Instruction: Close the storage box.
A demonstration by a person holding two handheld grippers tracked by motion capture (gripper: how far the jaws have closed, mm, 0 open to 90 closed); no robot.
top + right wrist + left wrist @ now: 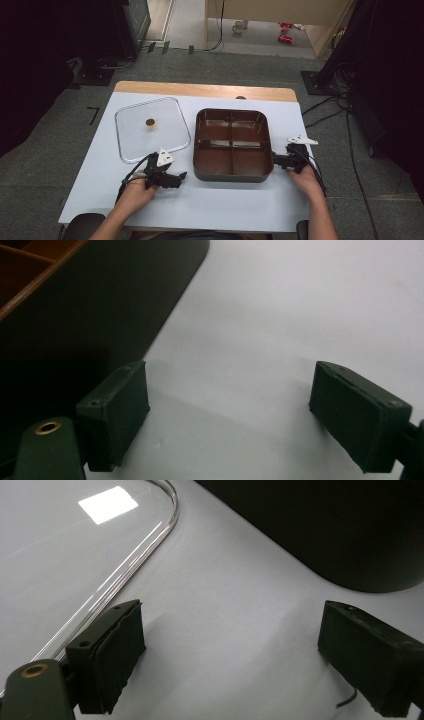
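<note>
Left gripper point(181, 176) sits lower left of centre in the high view, jaws spread wide with nothing between them; in the left gripper view its black pads point(112, 650) frame bare white table point(225, 630). Right gripper point(276, 161) is at right of centre, jaws also apart and empty, same in the right gripper view, pads point(117, 410) over bare table.

Key relation: the brown divided tray point(233, 172) lies between the two grippers, mid-frame. Right gripper is the nearer one, its tips just beside the tray's lower right corner, may be touching, cannot tell. Left gripper points at the tray's lower left corner with a small gap left. Tray wall shows dark at upper right of the left gripper view point(325, 525) and upper left of the right gripper view point(100, 300).

Farther back, upper left of the tray, the clear lid point(131, 141) lies flat, knob point(149, 122) up, its near corner just beyond the left gripper. Likely next: lid onto tray, left side closer for that.
</note>
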